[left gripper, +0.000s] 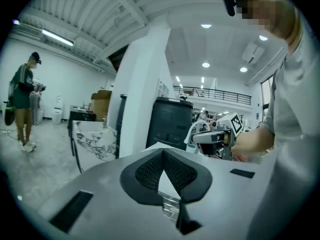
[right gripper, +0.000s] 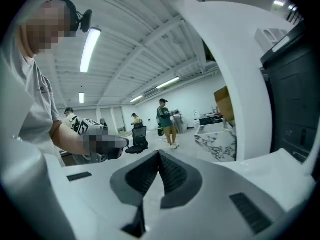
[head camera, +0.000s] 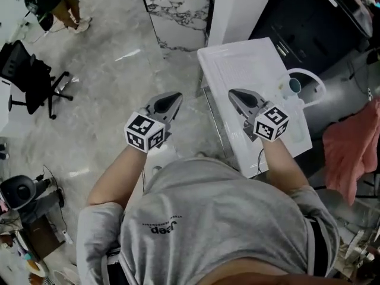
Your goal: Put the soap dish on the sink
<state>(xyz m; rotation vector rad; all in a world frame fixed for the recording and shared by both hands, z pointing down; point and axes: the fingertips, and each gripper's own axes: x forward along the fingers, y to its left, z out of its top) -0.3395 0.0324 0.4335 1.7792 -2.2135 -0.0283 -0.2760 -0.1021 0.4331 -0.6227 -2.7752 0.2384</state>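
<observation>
I see no soap dish in any view. In the head view the white sink top lies at right, with a curved white tap at its far side. My right gripper hovers over the sink top's near part, jaws together and empty. My left gripper is held over the floor left of the sink, also shut with nothing in it. In the left gripper view the pads meet at the tip, and the right gripper shows beyond. The right gripper view shows its own pads closed.
A marble-patterned block and a white pillar stand beyond the sink, with a dark cabinet behind it. A pink cloth hangs at right. An office chair and a person are at far left.
</observation>
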